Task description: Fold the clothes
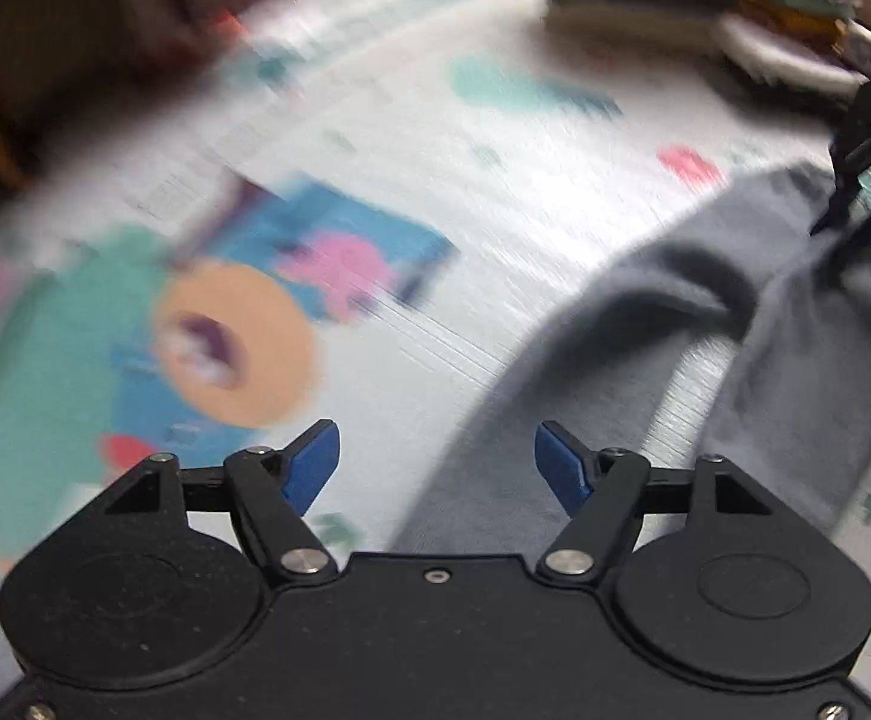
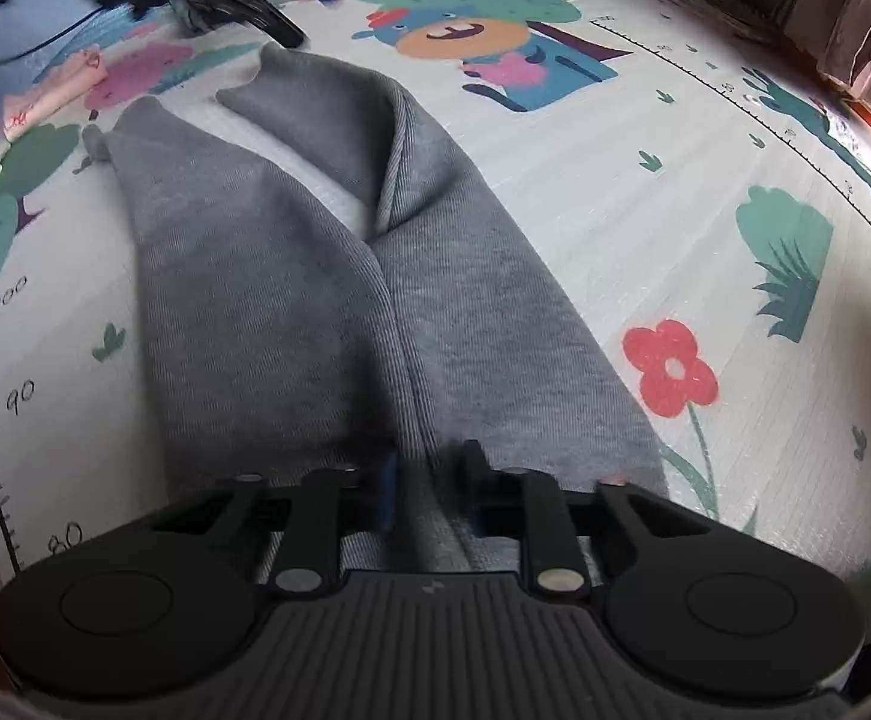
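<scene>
Grey trousers lie along the middle of the patterned play mat. The right gripper pinches their near end; the left gripper stands wide apart, holding nothing.

A home floor: cartoon play mat (children's height chart).

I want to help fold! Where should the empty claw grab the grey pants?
Probably the loose leg end of the grey pants, coming down from above. The cuffs lie flat and free on the play mat, opposite the end the right claw pinches. The left claw is open and empty.
</scene>
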The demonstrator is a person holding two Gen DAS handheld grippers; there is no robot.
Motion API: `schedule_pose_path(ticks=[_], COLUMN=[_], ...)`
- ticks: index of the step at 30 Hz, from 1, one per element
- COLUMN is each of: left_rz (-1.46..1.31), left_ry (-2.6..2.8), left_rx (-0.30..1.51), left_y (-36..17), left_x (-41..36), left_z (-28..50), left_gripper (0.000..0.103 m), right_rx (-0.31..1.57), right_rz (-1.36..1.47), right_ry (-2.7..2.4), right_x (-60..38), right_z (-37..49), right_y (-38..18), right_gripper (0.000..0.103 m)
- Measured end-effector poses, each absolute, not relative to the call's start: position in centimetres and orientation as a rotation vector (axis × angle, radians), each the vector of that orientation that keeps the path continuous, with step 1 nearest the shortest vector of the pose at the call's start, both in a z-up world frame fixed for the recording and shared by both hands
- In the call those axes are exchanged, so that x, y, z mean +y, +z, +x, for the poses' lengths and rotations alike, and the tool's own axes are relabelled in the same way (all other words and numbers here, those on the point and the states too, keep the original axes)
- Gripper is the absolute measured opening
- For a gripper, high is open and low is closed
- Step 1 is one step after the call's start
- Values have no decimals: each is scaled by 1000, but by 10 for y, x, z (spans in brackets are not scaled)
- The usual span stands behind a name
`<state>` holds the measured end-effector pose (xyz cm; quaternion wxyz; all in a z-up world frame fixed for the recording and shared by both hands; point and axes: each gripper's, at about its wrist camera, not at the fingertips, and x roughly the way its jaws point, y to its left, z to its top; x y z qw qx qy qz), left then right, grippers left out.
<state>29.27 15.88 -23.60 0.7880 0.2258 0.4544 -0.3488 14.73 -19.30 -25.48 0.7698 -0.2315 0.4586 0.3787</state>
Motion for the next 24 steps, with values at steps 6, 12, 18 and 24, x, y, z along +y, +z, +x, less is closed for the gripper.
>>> schedule_pose_path(ticks=[6, 12, 18, 24], left_rz=[681, 1334, 1497, 952], left_ry=[-893, -598, -588, -501], left_rx=[1030, -50, 347, 587], left_y=[-241, -210, -305, -250], left_x=[129, 112, 152, 161], left_z=[287, 183, 168, 165], left_gripper=[8, 8, 53, 59], right_rx=[973, 862, 966, 983], right_rz=[-517, -414, -438, -161], right_ry=[876, 940, 988, 816], right_x=[-199, -224, -215, -259], right_z=[136, 146, 134, 163], right_y=[-251, -213, -229, -221], right_gripper=[11, 11, 57, 57])
